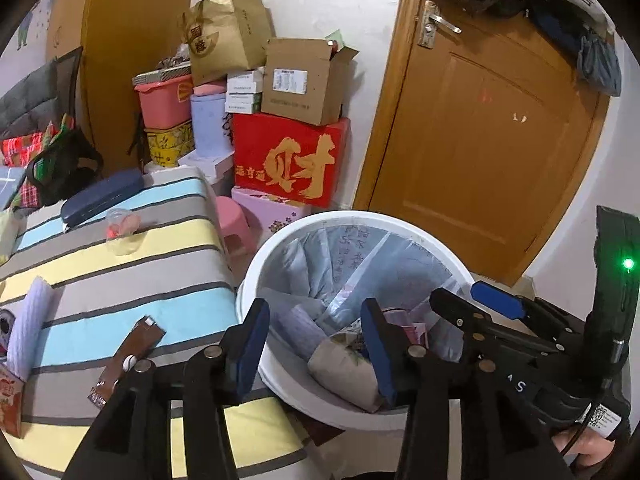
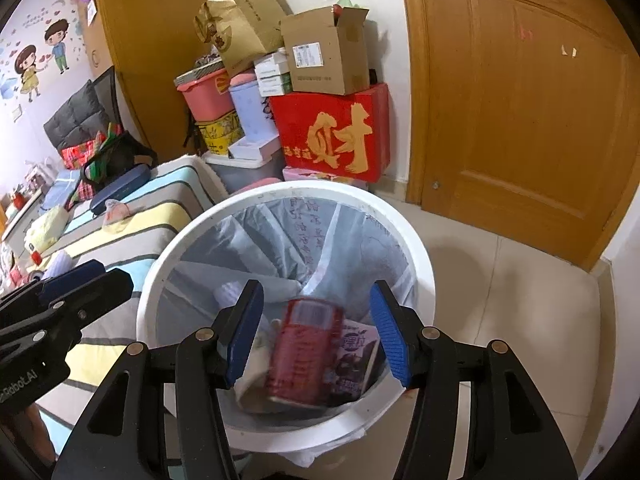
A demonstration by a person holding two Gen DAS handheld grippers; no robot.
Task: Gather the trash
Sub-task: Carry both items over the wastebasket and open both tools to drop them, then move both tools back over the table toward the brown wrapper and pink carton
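Right wrist view: right tongs (image 2: 316, 334) gape empty over the bin (image 2: 416, 240); red can (image 2: 306, 350) is blurred, dropping onto trash inside. I keep left tongs (image 1: 316, 344) parted and empty at the rim. Brown wrapper (image 1: 128, 358) waits on the bed (image 1: 120, 272), likely next.

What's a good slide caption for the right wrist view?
Open right gripper above the white bin, red can dropping in.
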